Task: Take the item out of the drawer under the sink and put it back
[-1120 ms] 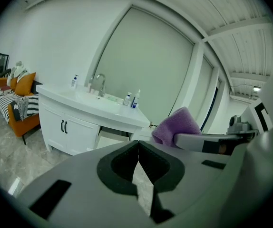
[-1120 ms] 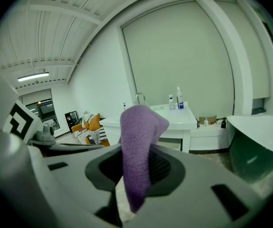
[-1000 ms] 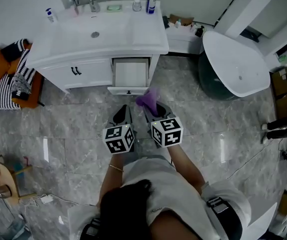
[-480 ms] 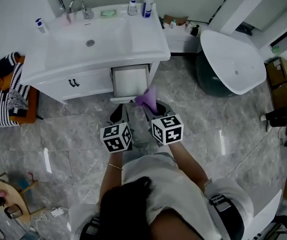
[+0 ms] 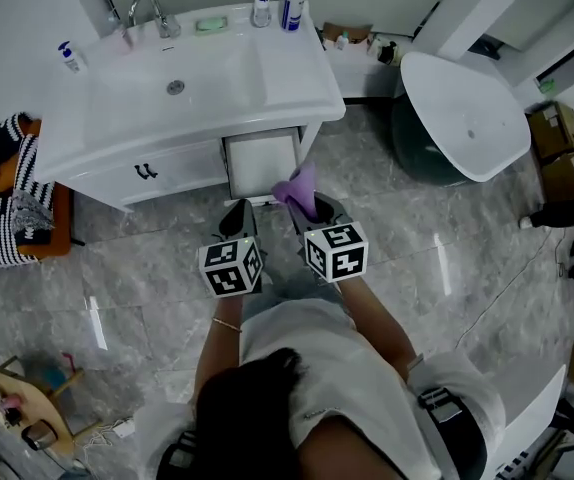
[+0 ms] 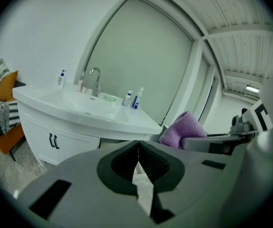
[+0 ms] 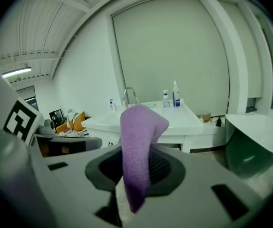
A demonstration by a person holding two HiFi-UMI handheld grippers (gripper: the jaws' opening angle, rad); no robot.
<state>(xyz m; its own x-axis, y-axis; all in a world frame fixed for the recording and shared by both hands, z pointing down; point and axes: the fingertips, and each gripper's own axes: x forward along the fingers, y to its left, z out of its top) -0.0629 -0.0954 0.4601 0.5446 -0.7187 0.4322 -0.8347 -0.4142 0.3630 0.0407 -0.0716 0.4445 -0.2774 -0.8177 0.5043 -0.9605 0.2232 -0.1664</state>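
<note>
White sink cabinet [image 5: 182, 93] fills 11 o'clock of the head view. Its drawer [image 5: 263, 161] is pulled open, inside looks bare. Right gripper [image 5: 305, 204] is just short of the drawer front, at 6 o'clock from it. Jaws pinch the purple cloth [image 7: 137, 141], which sticks up past the tips and droops below them. Left gripper [image 5: 239, 216] sits just beside it at 9 o'clock, jaws pressed together, nothing in them.

Cloth looks light, soft and floppy, not fragile or slippery. It will sag and fold, so a pinch on a bunched fold mid-cloth suits it, as held now. Loose ends could snag the drawer edge.

Versus a second ago: cabinet and drawer sit nearer, both grippers have closed in, and the cloth now overlaps the drawer's front edge instead of hanging over floor. Pinch unchanged, drawer still open.
</note>
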